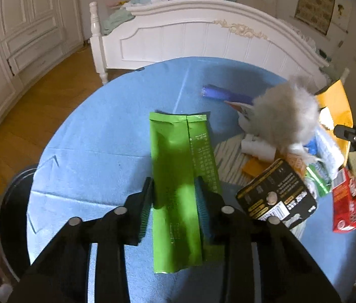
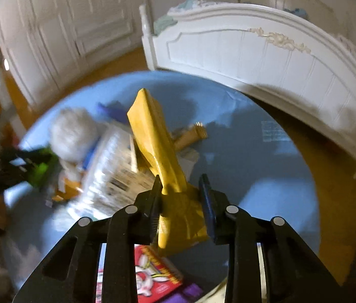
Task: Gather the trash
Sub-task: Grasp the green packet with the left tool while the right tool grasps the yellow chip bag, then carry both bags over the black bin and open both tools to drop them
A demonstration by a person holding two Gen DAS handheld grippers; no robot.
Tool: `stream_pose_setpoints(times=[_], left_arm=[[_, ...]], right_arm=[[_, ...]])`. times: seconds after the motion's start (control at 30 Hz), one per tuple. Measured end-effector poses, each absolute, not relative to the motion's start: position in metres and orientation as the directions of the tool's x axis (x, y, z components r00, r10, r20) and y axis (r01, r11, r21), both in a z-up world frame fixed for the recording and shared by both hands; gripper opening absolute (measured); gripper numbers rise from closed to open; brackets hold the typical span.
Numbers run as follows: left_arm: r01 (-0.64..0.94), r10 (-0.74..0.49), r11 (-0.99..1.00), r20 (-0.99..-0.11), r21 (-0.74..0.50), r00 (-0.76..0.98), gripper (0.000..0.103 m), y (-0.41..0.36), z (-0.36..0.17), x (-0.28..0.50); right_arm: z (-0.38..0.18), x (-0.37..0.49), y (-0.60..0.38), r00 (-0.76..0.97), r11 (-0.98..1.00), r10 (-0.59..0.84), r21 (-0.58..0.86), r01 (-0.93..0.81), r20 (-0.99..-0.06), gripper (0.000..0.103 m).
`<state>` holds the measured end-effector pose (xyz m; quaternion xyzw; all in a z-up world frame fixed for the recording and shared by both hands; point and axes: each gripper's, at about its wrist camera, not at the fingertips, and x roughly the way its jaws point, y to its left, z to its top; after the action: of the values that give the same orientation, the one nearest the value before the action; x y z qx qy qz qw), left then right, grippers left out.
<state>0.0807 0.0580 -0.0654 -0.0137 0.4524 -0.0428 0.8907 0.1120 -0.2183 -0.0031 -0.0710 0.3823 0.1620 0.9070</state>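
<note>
My left gripper [image 1: 175,189] is shut on a long green wrapper [image 1: 178,166] and holds it above the blue round table [image 1: 97,136]. My right gripper [image 2: 181,189] is shut on a yellow packet [image 2: 155,141] and holds it lifted over the table [image 2: 266,166]; this view is blurred. A trash pile lies on the table: a grey fluffy ball [image 1: 285,116], a black carton [image 1: 276,194], a red carton [image 1: 346,202], a purple tube [image 1: 226,94], white paper rolls [image 1: 257,147]. The pile also shows in the right wrist view [image 2: 107,166].
A dark round bin [image 1: 13,217] stands left of the table, below its edge. A white bed footboard [image 1: 203,35] stands behind the table. White cabinets [image 1: 13,38] line the left wall. A red printed carton [image 2: 155,272] lies under my right gripper.
</note>
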Motion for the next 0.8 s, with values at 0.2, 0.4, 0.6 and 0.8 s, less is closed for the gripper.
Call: stream_pose_setpoints(times=[0.2,0.4,0.6,0.8], left_arm=[[0.082,-0.173,0.984,-0.732,-0.159,0.659,0.021,0.064,-0.049,0.057],[0.084,-0.199,0.975,-0.649,-0.204,0.734,0.021,0.078,-0.017,0.035],[0.062,-0.171,0.977,-0.584,-0.202,0.793,0.021,0.101,0.01,0.012],[-0.04,-0.088,0.976,-0.56,-0.212,0.824,0.021,0.152,0.014,-0.018]], right_arm=[[0.029,0.083,-0.232,0.688,0.917,0.387,0.174,-0.359,-0.614,0.028],[0.051,0.061,-0.215,0.69,0.874,0.484,0.264,-0.407,-0.538,0.028],[0.055,0.051,-0.164,0.648,0.834,0.547,0.277,-0.477,-0.53,0.028],[0.048,0.048,-0.085,0.555,0.775,0.61,0.283,-0.565,-0.565,0.028]])
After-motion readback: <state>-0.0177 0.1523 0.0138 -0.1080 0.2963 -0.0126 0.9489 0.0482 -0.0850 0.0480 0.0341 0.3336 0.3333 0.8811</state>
